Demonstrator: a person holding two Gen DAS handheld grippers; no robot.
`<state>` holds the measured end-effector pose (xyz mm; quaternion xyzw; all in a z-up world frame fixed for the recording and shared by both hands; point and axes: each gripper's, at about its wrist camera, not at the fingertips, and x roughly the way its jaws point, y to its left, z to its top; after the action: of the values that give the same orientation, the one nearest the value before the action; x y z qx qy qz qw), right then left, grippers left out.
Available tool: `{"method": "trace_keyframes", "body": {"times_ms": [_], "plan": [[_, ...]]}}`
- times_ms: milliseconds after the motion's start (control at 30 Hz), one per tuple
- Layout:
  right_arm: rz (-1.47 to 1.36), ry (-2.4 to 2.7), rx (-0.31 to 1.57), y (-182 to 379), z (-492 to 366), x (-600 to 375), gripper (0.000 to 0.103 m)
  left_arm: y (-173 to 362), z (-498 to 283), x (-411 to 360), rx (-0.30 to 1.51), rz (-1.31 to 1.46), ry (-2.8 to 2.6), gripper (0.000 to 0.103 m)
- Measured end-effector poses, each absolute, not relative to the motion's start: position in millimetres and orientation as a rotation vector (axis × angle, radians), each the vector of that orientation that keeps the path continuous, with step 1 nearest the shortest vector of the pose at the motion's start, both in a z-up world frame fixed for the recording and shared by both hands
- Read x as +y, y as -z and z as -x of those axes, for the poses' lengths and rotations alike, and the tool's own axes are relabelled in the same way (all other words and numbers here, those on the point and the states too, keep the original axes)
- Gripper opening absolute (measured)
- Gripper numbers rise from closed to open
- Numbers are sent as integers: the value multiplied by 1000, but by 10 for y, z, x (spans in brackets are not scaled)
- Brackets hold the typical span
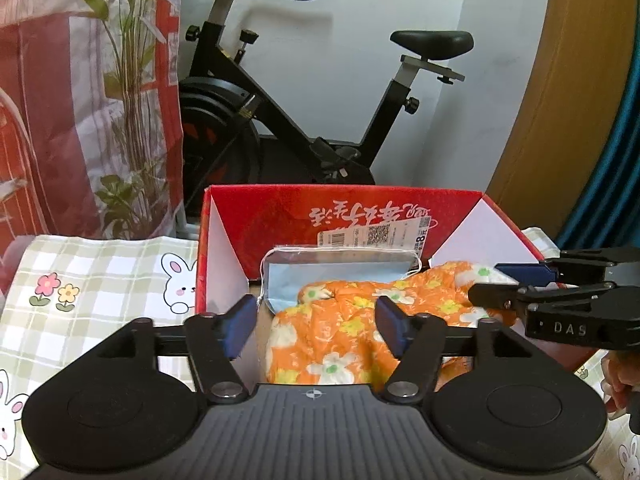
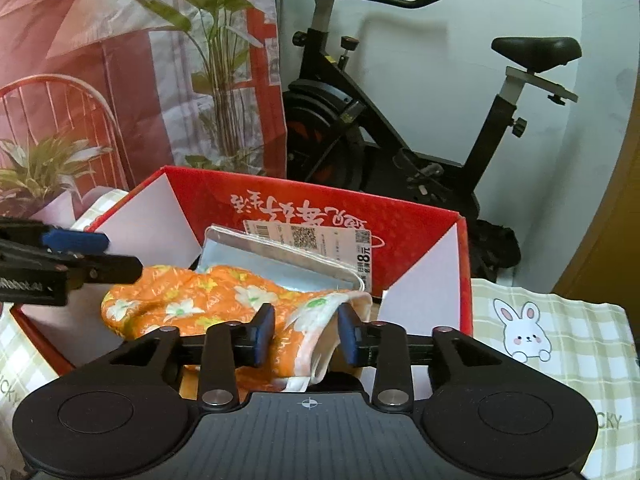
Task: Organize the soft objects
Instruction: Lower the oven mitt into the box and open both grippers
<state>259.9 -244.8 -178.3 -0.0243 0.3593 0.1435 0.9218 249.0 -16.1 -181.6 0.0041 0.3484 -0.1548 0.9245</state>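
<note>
Both hand-held grippers, left [image 1: 316,330] and right [image 2: 307,334], gape over orange cloth [image 1: 352,320] inside red box [image 1: 400,200].

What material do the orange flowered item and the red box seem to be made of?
Orange flowered item: apparently soft printed fabric, slightly glossy; it crumples and folds, and a pale lining shows at one edge.
Red box: likely glossy printed cardboard; stiff flat walls, creased corners, white inside panels.

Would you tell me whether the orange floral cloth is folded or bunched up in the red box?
Bunched up: the orange floral cloth lies crumpled in the red box, partly over the blue mask.
</note>
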Motion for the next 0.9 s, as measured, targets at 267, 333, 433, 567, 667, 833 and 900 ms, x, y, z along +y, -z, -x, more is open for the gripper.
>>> {"method": "trace_keyframes", "body": {"times_ms": [267, 333, 433, 567, 667, 833, 900], "plan": [[78, -299, 714, 1664, -2398, -2449, 85, 1694, -2328, -139, 691, -19, 323, 97], [71, -297, 707, 1622, -2341, -2456, 94, 1677, -2267, -145, 695, -29, 324, 99], [65, -293, 700, 1571, -2232, -2464, 103, 1651, -2155, -141, 697, -48, 319, 101], [47, -283, 702, 1507, -2097, -2497, 103, 1624, -2008, -94, 703, -54, 316, 103], [43, -275, 695, 1480, -1971, -2514, 103, 1602, -1895, -52, 703, -55, 304, 103], [50, -266, 672, 1420, -1753, -2519, 103, 1557, -1678, 25, 695, -44, 294, 103], [51, -267, 660, 1389, -1665, -2515, 103, 1539, -1596, 53, 687, -38, 292, 103]]}}
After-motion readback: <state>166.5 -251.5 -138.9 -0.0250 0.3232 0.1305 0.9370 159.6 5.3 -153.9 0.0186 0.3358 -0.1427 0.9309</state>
